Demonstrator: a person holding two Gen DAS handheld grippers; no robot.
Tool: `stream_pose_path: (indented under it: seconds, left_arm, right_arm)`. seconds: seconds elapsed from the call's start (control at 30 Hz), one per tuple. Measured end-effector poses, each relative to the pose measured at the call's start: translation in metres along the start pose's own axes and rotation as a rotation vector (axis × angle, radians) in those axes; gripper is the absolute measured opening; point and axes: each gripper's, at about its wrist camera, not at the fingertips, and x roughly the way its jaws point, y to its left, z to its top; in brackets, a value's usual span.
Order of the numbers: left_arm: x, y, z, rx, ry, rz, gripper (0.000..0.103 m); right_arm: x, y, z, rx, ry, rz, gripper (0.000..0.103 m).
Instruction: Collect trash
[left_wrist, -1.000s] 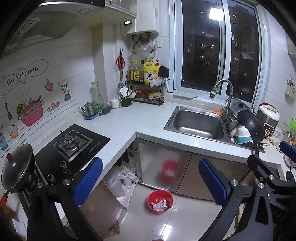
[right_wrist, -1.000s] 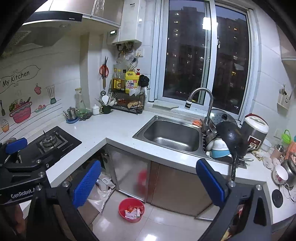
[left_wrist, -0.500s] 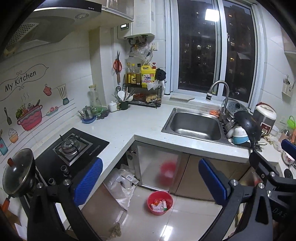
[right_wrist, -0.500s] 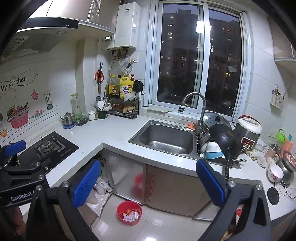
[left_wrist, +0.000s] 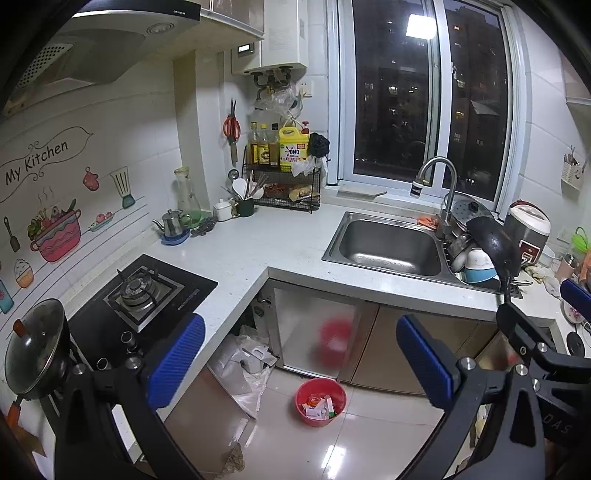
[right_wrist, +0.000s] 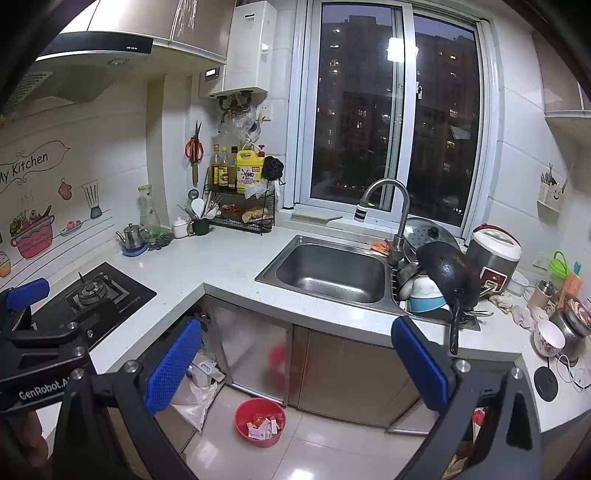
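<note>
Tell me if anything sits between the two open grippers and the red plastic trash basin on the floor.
Nothing visible does. The red plastic trash basin stands on bare tile in front of the cabinet doors, below both the left gripper and the right gripper. The crumpled white plastic bag under the counter corner lies beside it, not across the path.

Two wrist fisheye views, held high and well back, facing the kitchen corner.

The left wrist view looks down over the stove (left_wrist: 142, 291) end; the right wrist view sits further right, nearer the sink (right_wrist: 330, 273). Both share the counter (left_wrist: 251, 251), window (right_wrist: 399, 110) and red bin (left_wrist: 320, 401) on the floor. Each view catches the other gripper at its edge.
</note>
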Motion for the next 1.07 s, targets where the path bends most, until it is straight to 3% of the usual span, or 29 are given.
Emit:
stream_pose_path:
  seconds: [1.07]
  left_arm:
    - [-0.0075, -0.0045, -0.0017, 0.009, -0.022, -0.016, 0.103]
  right_arm:
    - [-0.0066, -0.0053, 0.0031, 0.006, 0.017, -0.005, 0.103]
